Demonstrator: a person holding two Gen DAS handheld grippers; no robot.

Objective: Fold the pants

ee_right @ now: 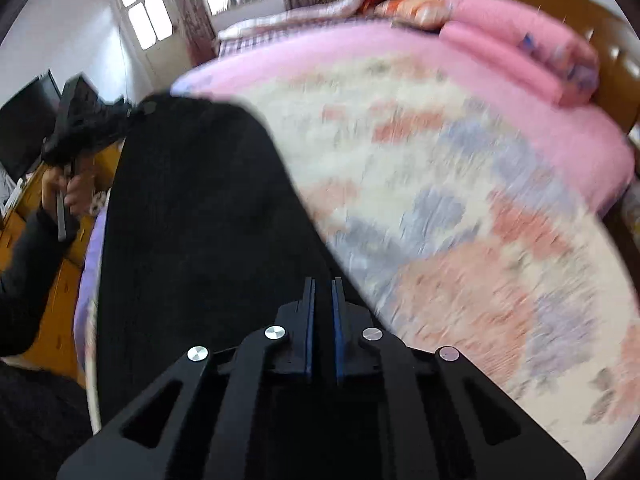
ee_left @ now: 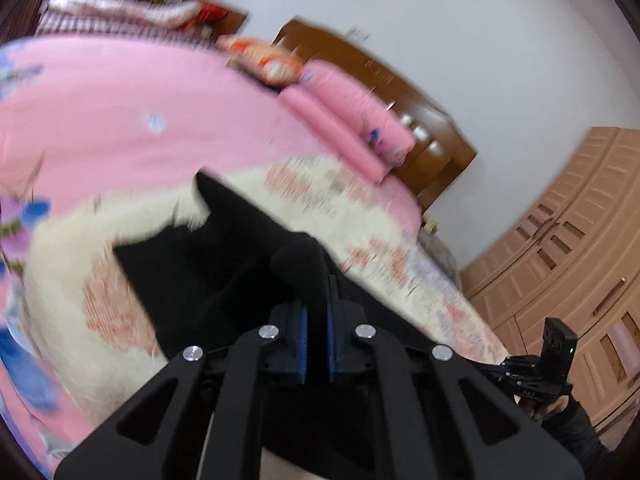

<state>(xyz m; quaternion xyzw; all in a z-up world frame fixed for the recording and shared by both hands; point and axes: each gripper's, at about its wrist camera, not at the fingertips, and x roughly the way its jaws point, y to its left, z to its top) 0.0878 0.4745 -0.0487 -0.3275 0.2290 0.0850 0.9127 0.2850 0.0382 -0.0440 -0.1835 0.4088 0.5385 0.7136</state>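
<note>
While both views blur, the left gripper [ee_left: 316, 312] pinches a rolled edge of the black pants [ee_left: 224, 264] between nearly closed blue pads, and the right gripper [ee_right: 323, 300] clamps the same pants [ee_right: 192, 216] with its jaws drawn close. The garment hangs stretched between them above a patterned cream blanket [ee_right: 440, 200] on a pink bed [ee_left: 120, 120], wooden headboard [ee_left: 400, 92] beyond.
</note>
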